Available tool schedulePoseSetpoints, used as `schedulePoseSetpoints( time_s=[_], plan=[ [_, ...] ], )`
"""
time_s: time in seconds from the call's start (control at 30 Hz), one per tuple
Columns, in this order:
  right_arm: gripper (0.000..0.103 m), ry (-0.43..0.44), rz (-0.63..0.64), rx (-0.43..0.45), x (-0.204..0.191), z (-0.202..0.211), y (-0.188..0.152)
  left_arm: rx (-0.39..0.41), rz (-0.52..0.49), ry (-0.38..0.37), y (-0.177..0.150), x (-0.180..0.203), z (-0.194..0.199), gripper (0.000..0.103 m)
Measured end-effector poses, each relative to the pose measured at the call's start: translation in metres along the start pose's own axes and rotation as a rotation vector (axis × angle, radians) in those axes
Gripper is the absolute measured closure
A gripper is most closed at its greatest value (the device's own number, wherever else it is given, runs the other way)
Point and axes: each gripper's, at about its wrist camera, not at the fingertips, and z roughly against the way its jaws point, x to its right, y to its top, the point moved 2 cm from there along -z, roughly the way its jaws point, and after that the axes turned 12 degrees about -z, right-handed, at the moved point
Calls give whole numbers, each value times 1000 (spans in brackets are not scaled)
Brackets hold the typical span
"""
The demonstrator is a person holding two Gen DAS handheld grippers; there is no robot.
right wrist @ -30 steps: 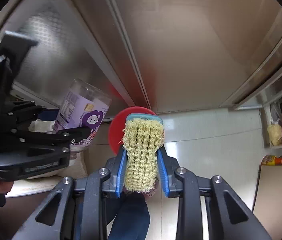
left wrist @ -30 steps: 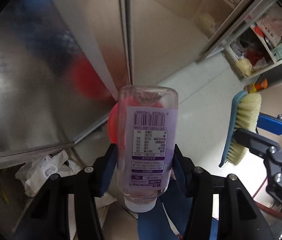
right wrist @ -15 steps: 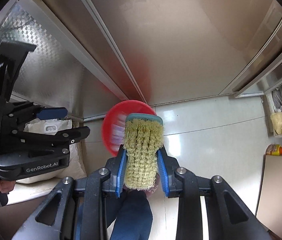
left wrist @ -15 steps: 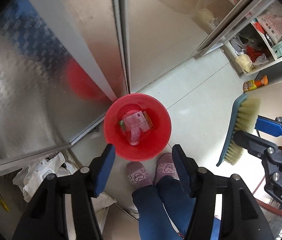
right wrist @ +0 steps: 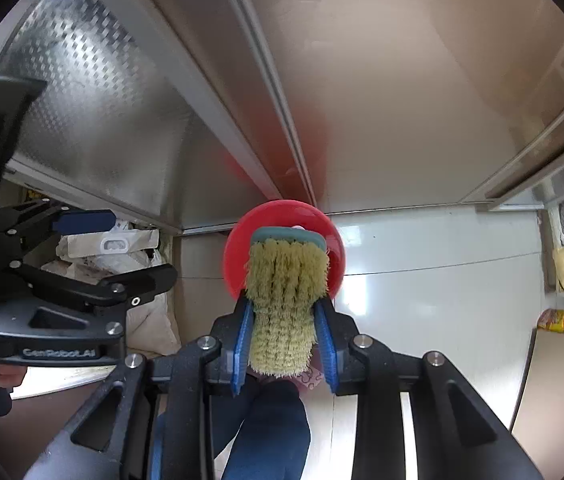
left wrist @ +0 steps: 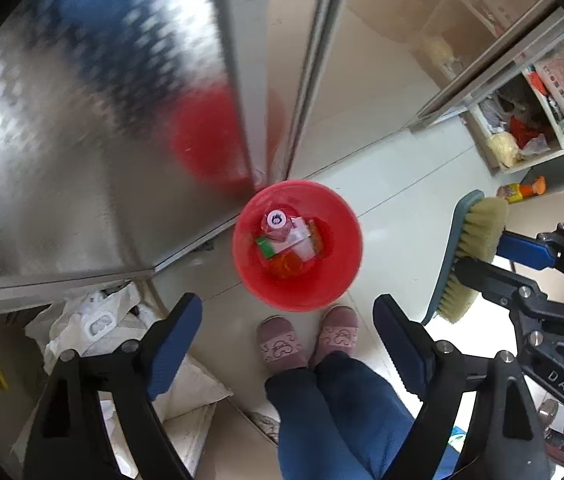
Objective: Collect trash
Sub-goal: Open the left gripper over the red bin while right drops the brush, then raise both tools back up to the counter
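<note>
A red bucket [left wrist: 336,220] stands on the pale floor below me, holding a clear purple-labelled bottle [left wrist: 275,224] and other wrappers. My left gripper [left wrist: 288,320] hangs high above it, pointing straight down; its jaws are opening and nothing is between them. My right gripper [right wrist: 284,344] is shut on a scrubbing brush [right wrist: 284,304] with yellow bristles and a teal back. In the right wrist view the brush covers much of the red bucket [right wrist: 237,252], and the left gripper [right wrist: 117,248] shows at the left. In the left wrist view the brush [left wrist: 474,248] shows at the right.
A steel cabinet front [left wrist: 81,140] rises behind the bucket. White plastic bags [left wrist: 93,320] lie under it at the left. A person's slippered feet [left wrist: 306,340] stand beside the bucket. Shelves with clutter [left wrist: 522,132] and an orange-capped bottle [left wrist: 522,190] lie at the right.
The left gripper held the bottle a second ago; its jaws widened and the bottle dropped into the red bucket. The right gripper kept its hold on the brush.
</note>
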Motion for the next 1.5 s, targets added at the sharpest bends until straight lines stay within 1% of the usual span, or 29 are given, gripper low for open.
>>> schedulePoseSetpoints(
  time_s=[0.1, 0.17, 0.2, 0.27, 0.47, 0.6, 0.67, 0.7, 0.73, 0.8, 0.83, 0.9, 0.97, 1.03, 1.13, 1.2, 1.33, 1.4, 1.43, 1.47, 1.5],
  plan=[
    [75, 5, 23, -7, -7, -6, 0, 6, 34, 40, -7, -10, 3, 16],
    [75, 11, 40, -13, -11, -10, 0, 11, 55, 38, -12, -16, 4, 15],
    [75, 11, 48, -15, -14, -14, -2, 11, 66, 39, -14, -21, 4, 13],
    [75, 10, 64, -17, -19, -18, -1, 12, 83, 30, -19, -27, 4, 1],
    [75, -10, 115, -16, -29, -27, -2, 21, 114, 33, -24, -37, 7, 0],
    [74, -43, 155, 3, -34, -28, -1, 21, 132, 44, -27, -41, 9, 0],
    [65, -52, 163, 12, -36, -28, 0, 22, 141, 47, -30, -42, 11, 0],
    [52, -44, 160, 13, -37, -27, 0, 21, 142, 48, -31, -41, 12, 0],
    [34, -37, 157, 17, -36, -25, 0, 23, 145, 48, -32, -40, 13, 0],
    [23, -55, 153, 28, -32, -23, 0, 24, 140, 49, -34, -39, 17, 0],
    [20, -55, 149, 28, -31, -21, -1, 28, 137, 51, -35, -38, 20, 0],
    [19, -71, 139, 32, -29, -14, -3, 41, 132, 56, -37, -36, 32, 0],
    [18, -83, 137, 43, -30, -1, -4, 51, 132, 57, -39, -33, 47, 0],
    [8, -86, 132, 65, -31, 22, -7, 64, 133, 60, -41, -30, 69, 0],
    [1, -83, 106, 76, -37, 62, -10, 100, 141, 51, -42, -27, 112, 0],
    [1, -86, 101, 87, -41, 92, -10, 127, 128, 59, -41, -23, 144, 0],
    [1, -89, 87, 136, -51, 152, -5, 178, 92, 90, -41, -13, 207, 0],
    [1, -110, 62, 164, -53, 183, -3, 206, 89, 88, -40, -10, 236, 0],
    [1, -119, 46, 172, -53, 197, -2, 214, 91, 74, -39, -10, 249, 0],
    [1, -106, 35, 176, -56, 208, -1, 222, 85, 65, -37, -10, 262, 0],
    [1, -93, 29, 186, -59, 221, 0, 232, 71, 77, -35, -9, 275, 0]
  ],
)
